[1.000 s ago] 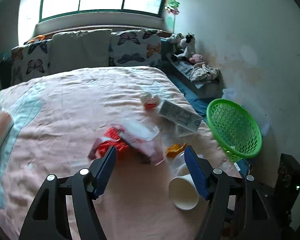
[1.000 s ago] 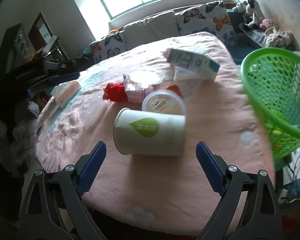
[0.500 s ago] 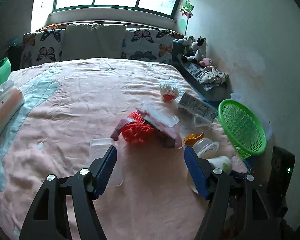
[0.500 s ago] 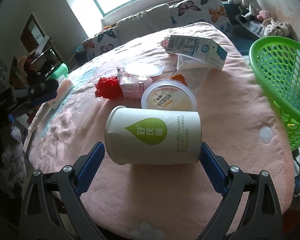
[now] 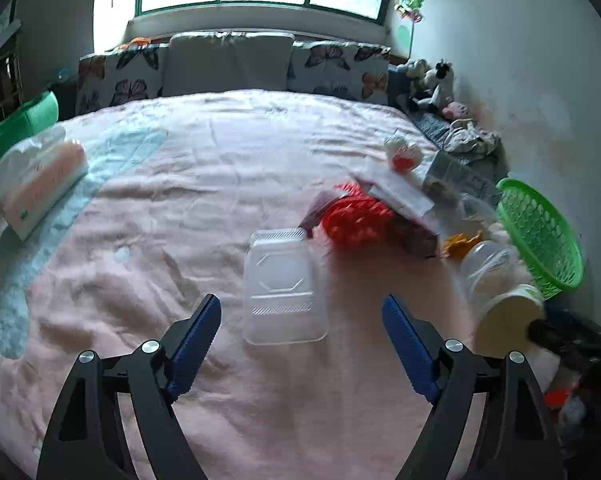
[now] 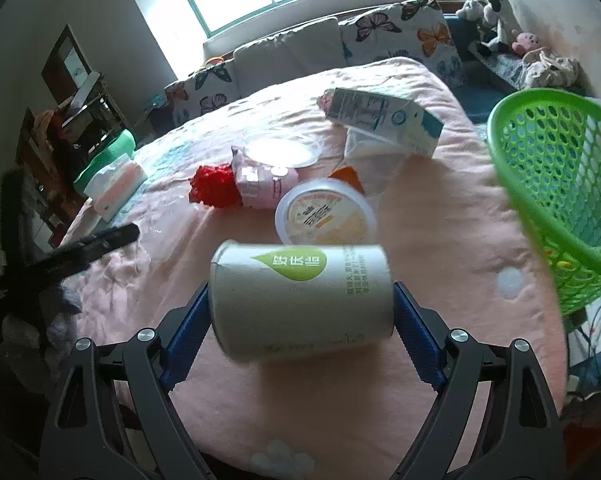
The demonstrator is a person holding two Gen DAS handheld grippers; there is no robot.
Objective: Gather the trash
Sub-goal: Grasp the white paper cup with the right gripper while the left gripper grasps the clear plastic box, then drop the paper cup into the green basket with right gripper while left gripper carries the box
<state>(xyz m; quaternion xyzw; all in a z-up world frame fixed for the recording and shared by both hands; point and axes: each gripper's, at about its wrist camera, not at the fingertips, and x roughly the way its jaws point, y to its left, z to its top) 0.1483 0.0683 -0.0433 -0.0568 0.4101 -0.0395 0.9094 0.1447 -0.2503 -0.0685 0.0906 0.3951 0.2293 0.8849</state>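
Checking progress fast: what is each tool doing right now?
Left tool: open, empty, just widened, clear plastic tray ahead.
Right tool: closing around paper cup, pads at its ends.

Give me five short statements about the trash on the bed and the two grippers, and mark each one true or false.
1. The paper cup lies on its side between the right gripper's pads. True.
2. The green basket stands on the left of the right wrist view. False: on the right.
3. The left gripper is clamped on the clear plastic box. False: its jaws, just widened, stand open, apart from the box.
4. The yogurt tub lies just beyond the cup. True.
5. The milk carton is in the basket. False: on the bed.
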